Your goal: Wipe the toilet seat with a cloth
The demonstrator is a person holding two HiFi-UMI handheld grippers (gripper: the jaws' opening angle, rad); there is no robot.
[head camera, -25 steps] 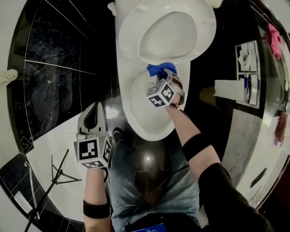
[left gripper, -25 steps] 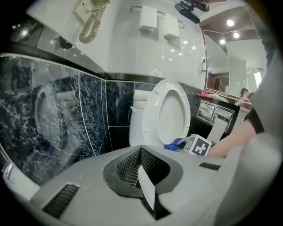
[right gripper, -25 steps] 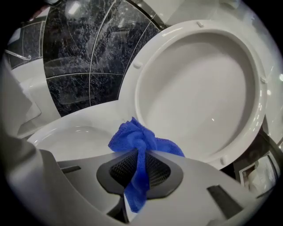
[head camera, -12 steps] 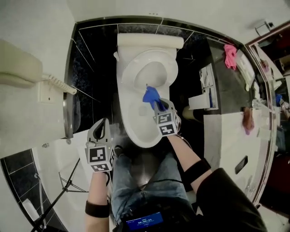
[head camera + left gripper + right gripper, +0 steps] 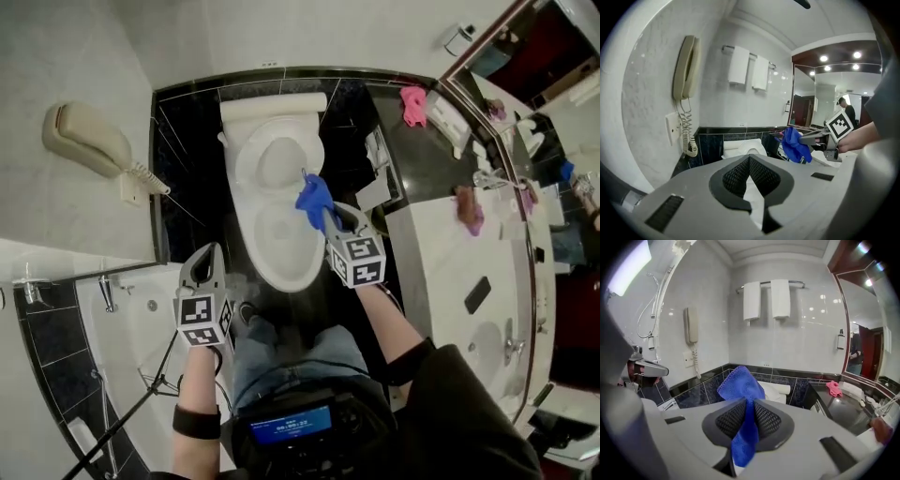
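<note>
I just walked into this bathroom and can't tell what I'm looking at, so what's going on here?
A person stands facing the toilet with a gripper in each hand. The right gripper is clamped on a blue cloth and holds it in the air above the toilet, clear of it. The left gripper is shut and empty, held off to the side. No wiping is happening at this moment.

The toilet (image 5: pixel 272 202) stands against the back wall (image 5: pixel 281 37). The phone (image 5: pixel 89 136) hangs on the wall to its left. Two towels (image 5: pixel 780 298) hang on the back wall above it. The counter (image 5: pixel 450 253) with the sink (image 5: pixel 487 352) runs along its right. The cloth (image 5: pixel 314 199) sits between the jaws of the right gripper (image 5: pixel 325 217), over the toilet's right side. The left gripper (image 5: pixel 203 251) is left of the toilet, well apart from the cloth.
</note>
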